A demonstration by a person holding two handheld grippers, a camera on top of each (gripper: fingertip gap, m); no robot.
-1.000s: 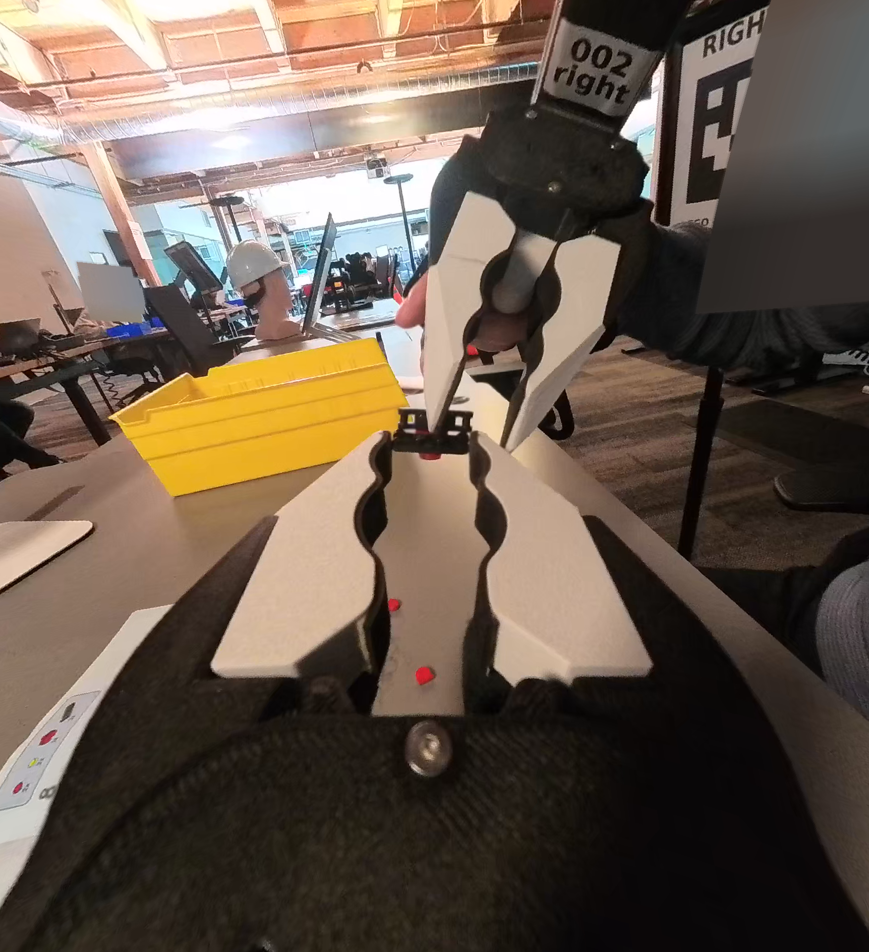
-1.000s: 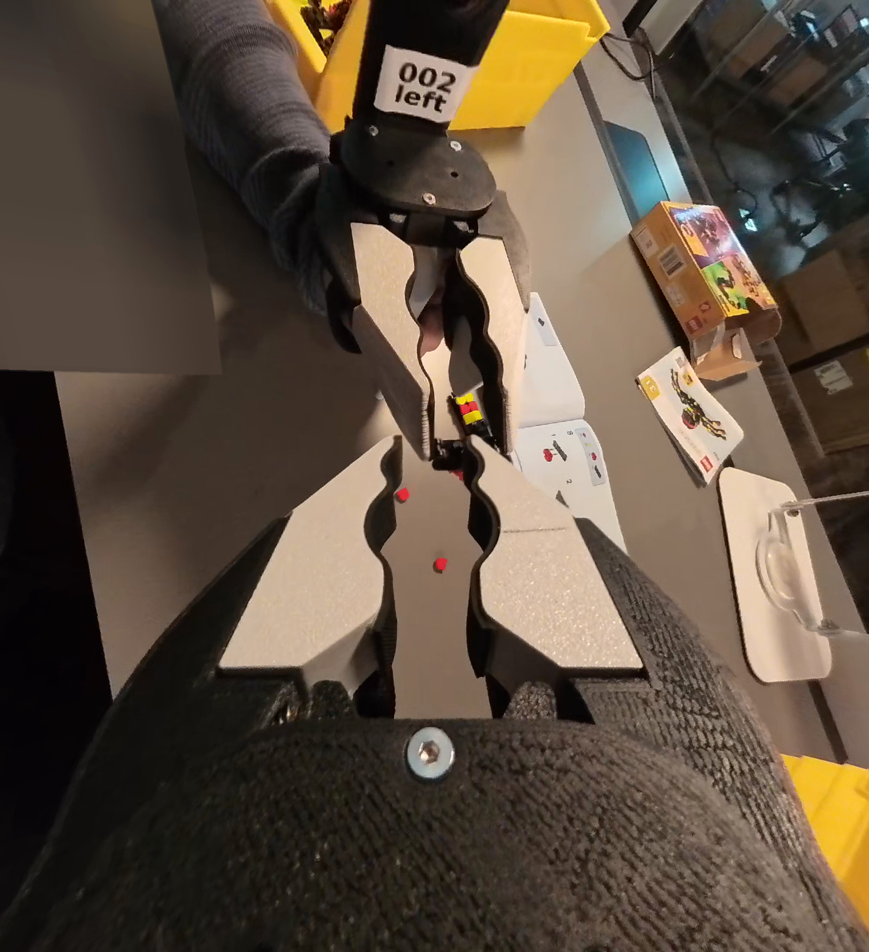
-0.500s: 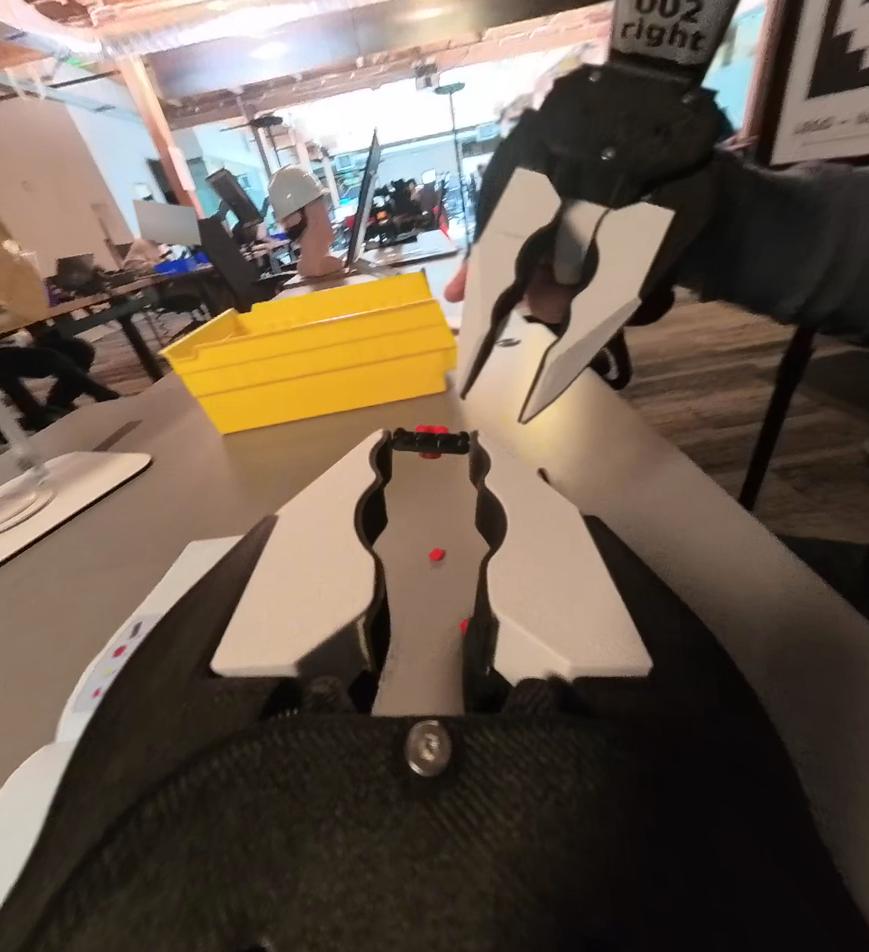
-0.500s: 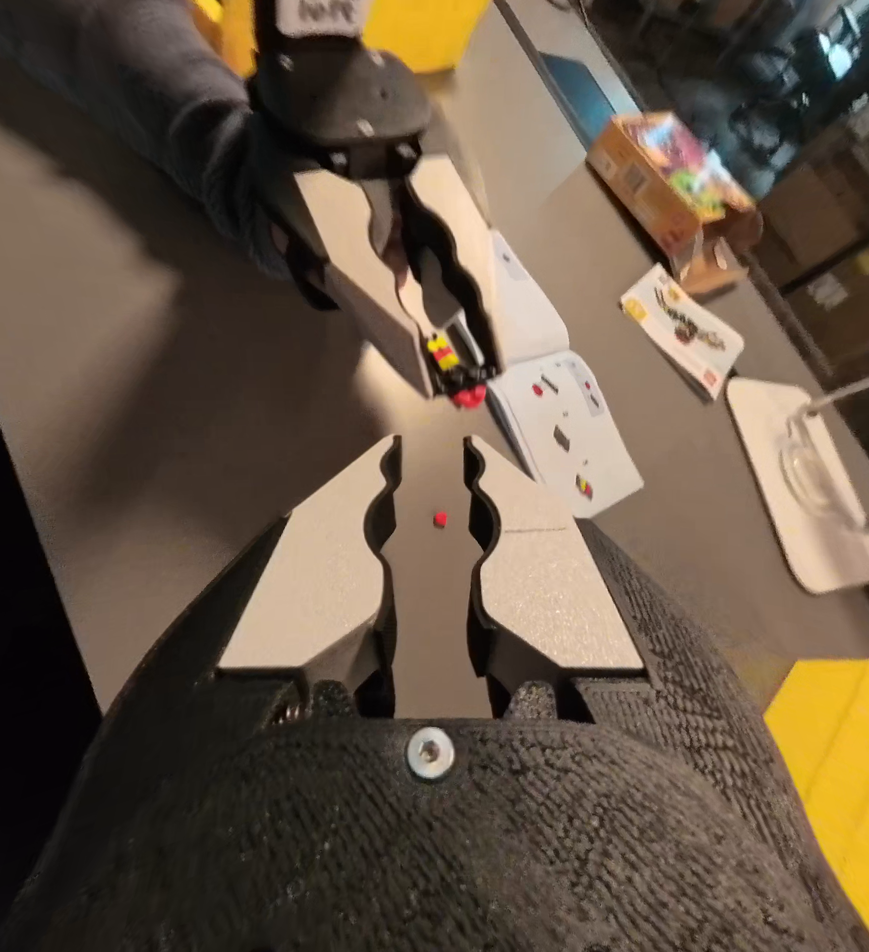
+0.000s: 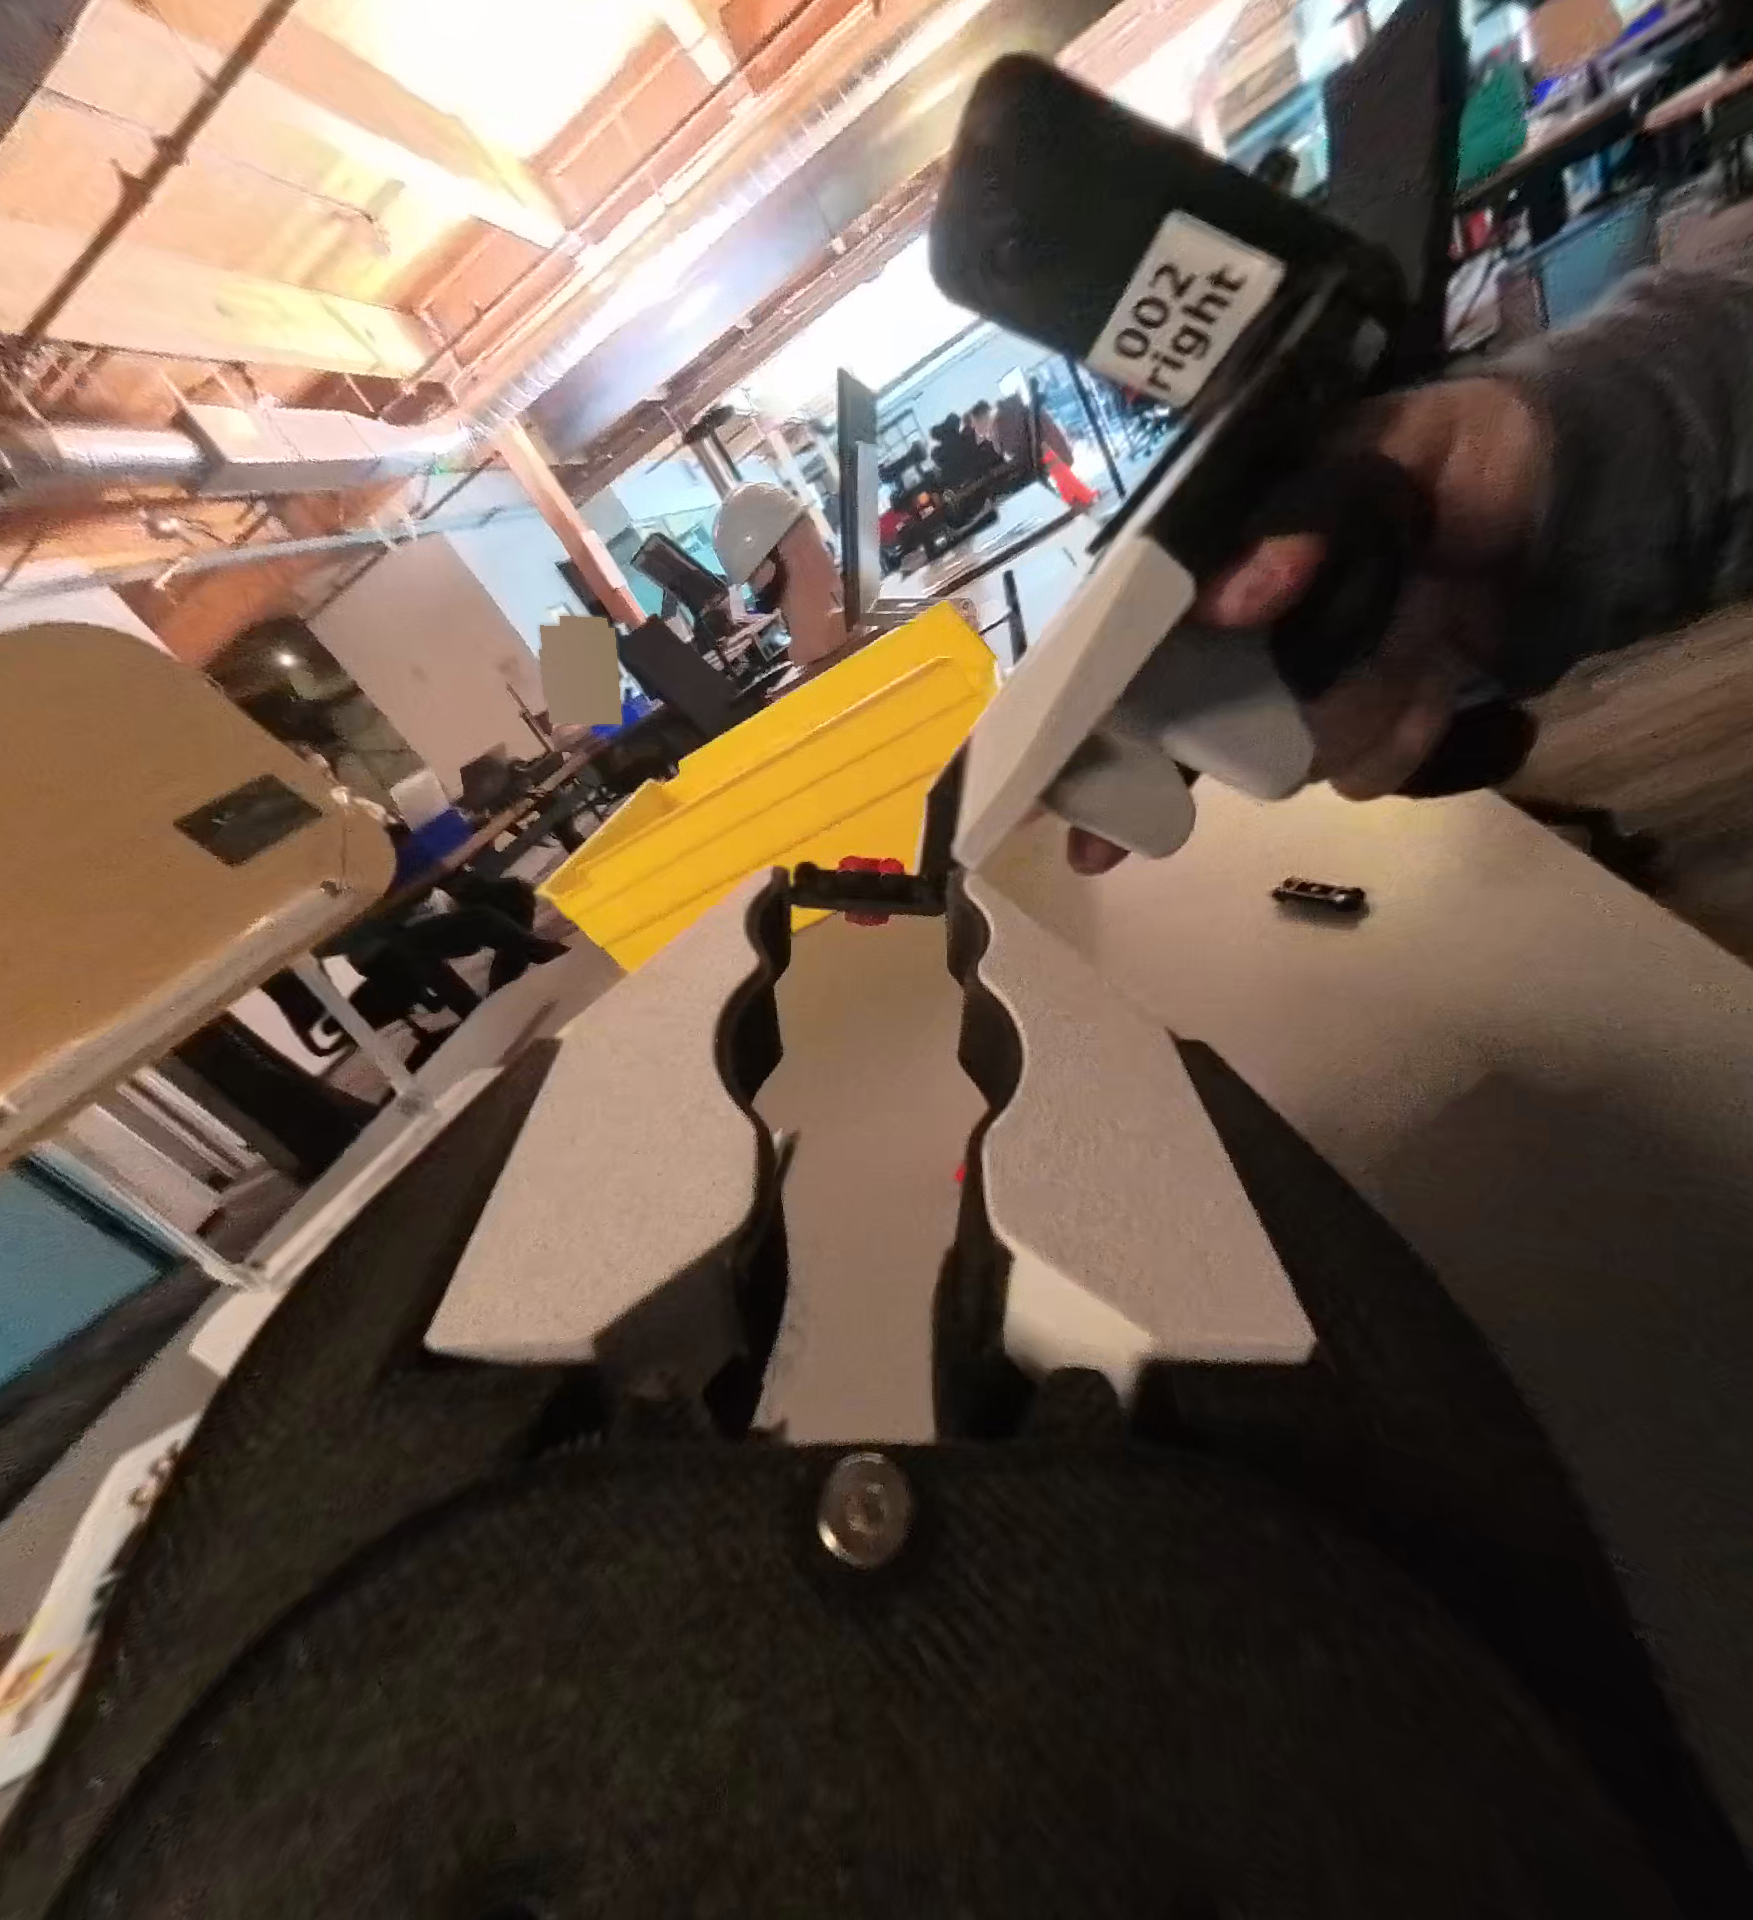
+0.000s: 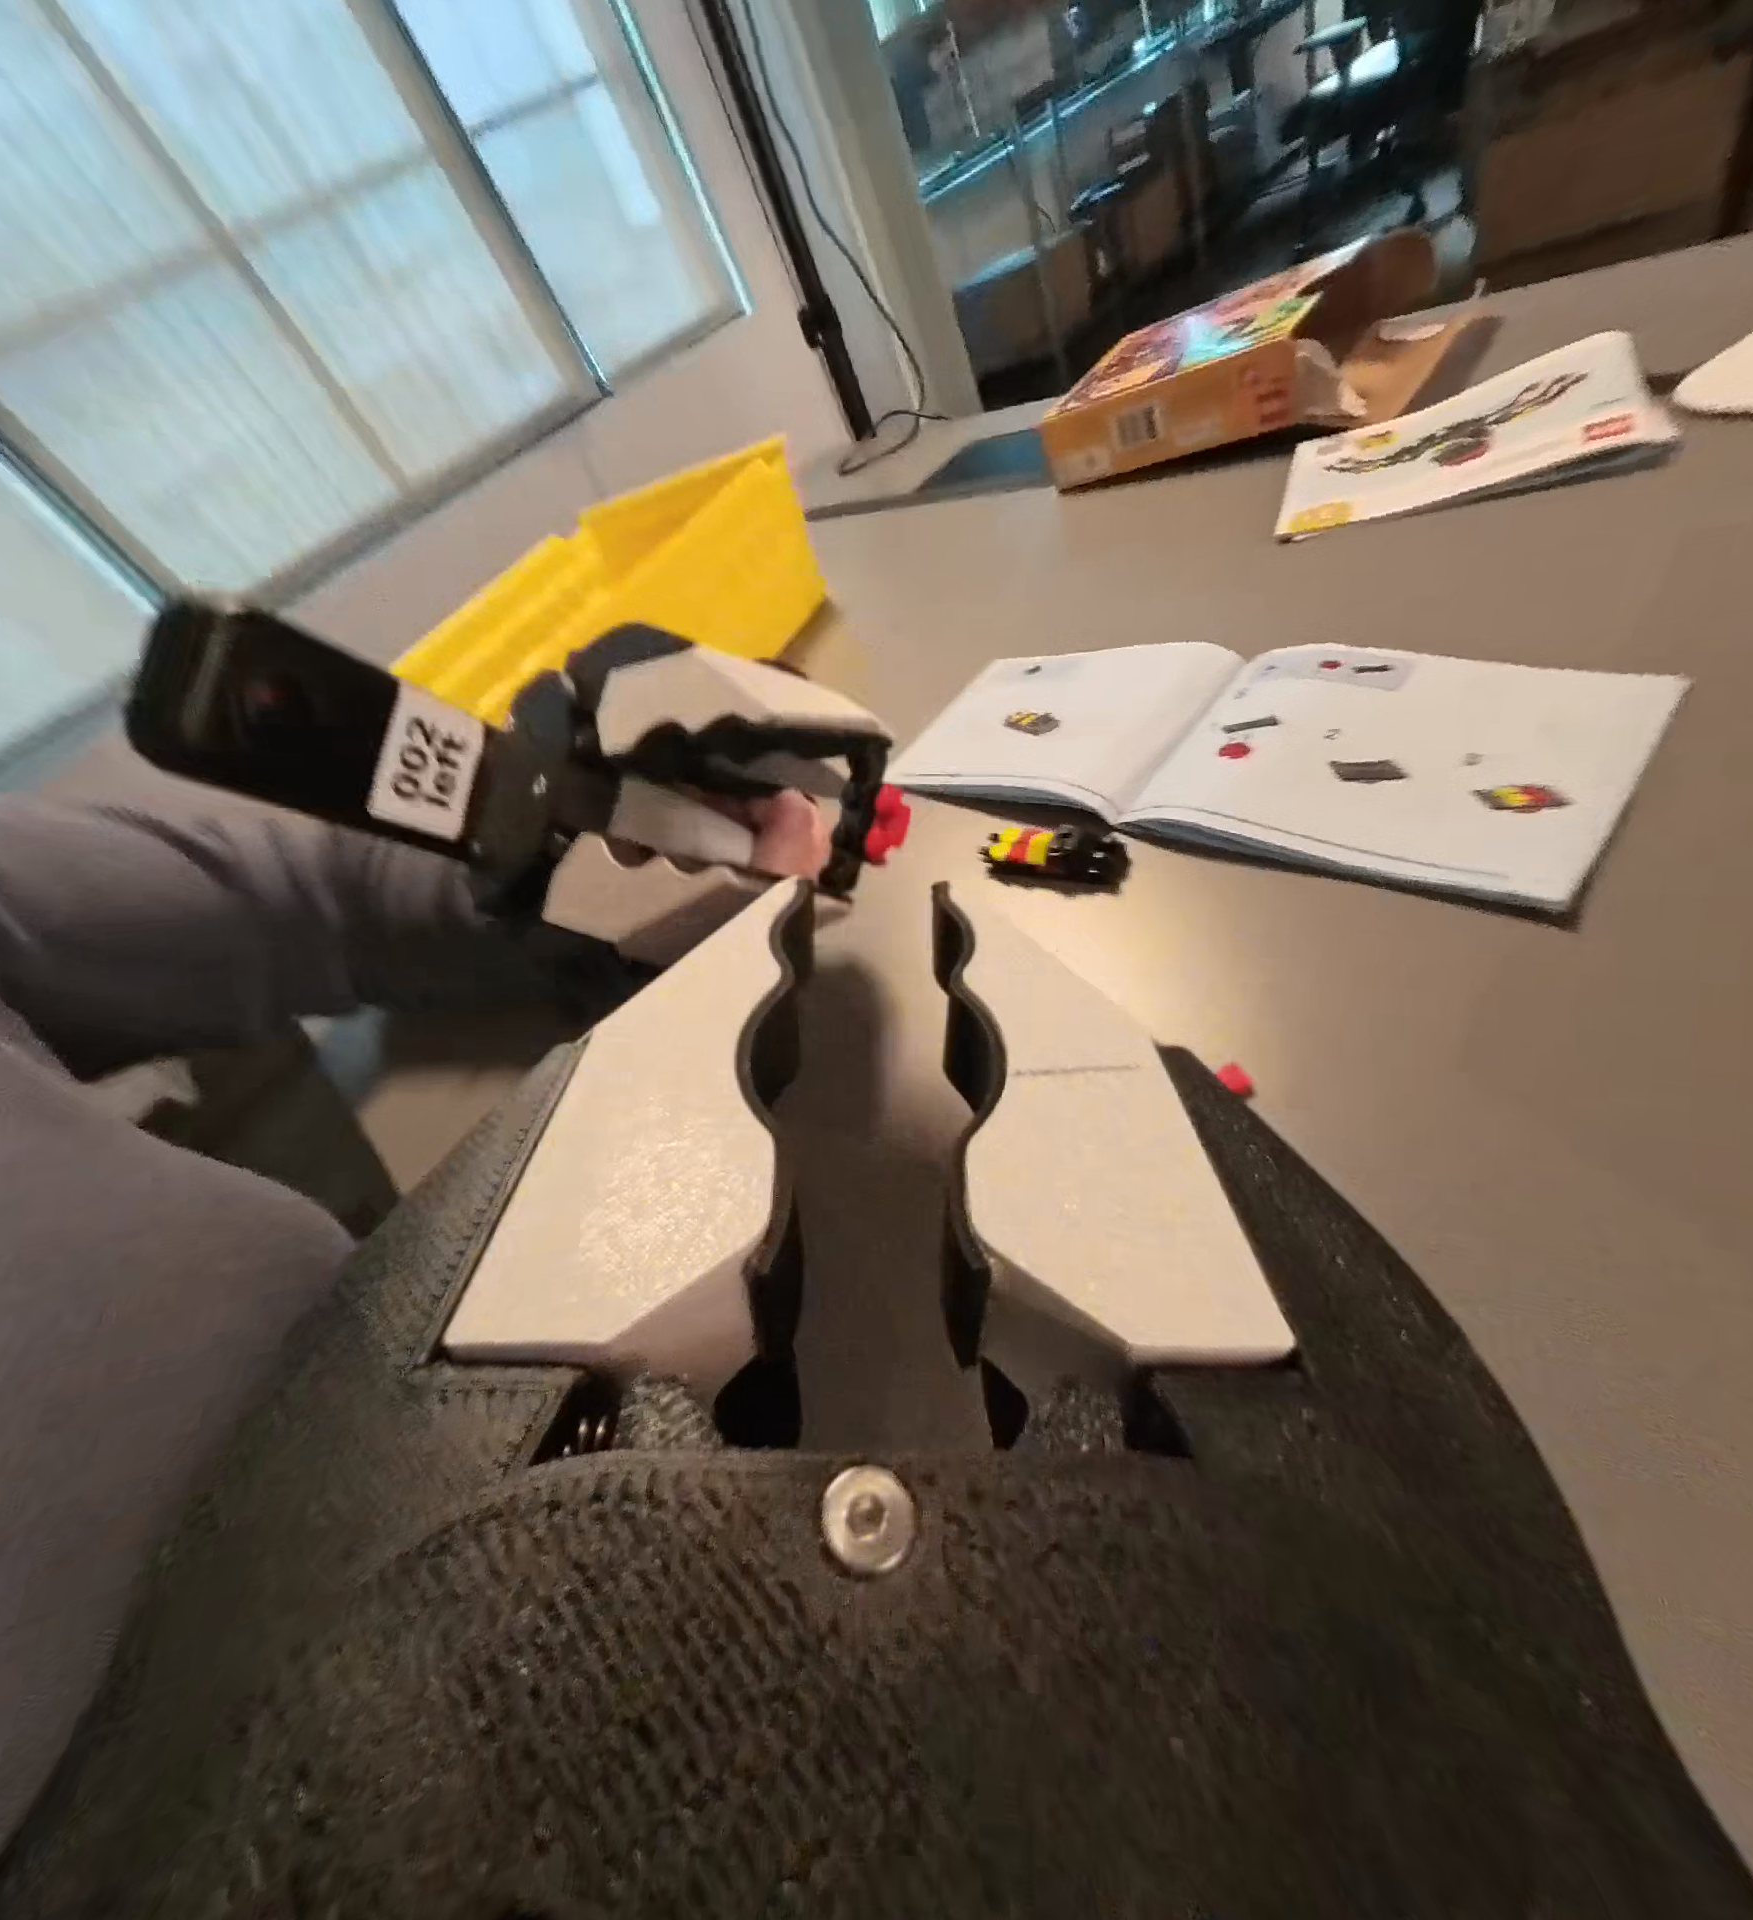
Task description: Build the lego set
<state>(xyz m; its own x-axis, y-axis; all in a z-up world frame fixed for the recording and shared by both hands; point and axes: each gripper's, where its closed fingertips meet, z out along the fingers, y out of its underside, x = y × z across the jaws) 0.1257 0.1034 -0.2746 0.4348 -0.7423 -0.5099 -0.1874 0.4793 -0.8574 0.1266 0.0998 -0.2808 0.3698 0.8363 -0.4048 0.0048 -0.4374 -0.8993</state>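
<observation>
My left gripper (image 5: 867,904) is shut on a short black lego plate (image 5: 867,888) with red pieces on it, held across its fingertips above the grey table (image 5: 1423,1039). In the right wrist view the left gripper (image 6: 851,821) lies sideways at the left with the same plate (image 6: 856,831) and a red stud (image 6: 890,821). My right gripper (image 6: 872,904) is open and empty, its tips just below and beside that plate. It also shows in the left wrist view (image 5: 1007,842), close to the plate's right end. A small black, yellow and red lego assembly (image 6: 1054,852) lies on the table.
An open instruction booklet (image 6: 1319,769) lies right of the assembly. A loose red piece (image 6: 1233,1078) and a black piece (image 5: 1319,891) lie on the table. A yellow bin (image 6: 664,571), a lego box (image 6: 1194,405) and a second booklet (image 6: 1474,447) stand farther back. The grippers are tip to tip, or close to it.
My right gripper has drawn its tip off the black plate and swung round low over the table. My left gripper has tilted sideways, still holding the plate.
</observation>
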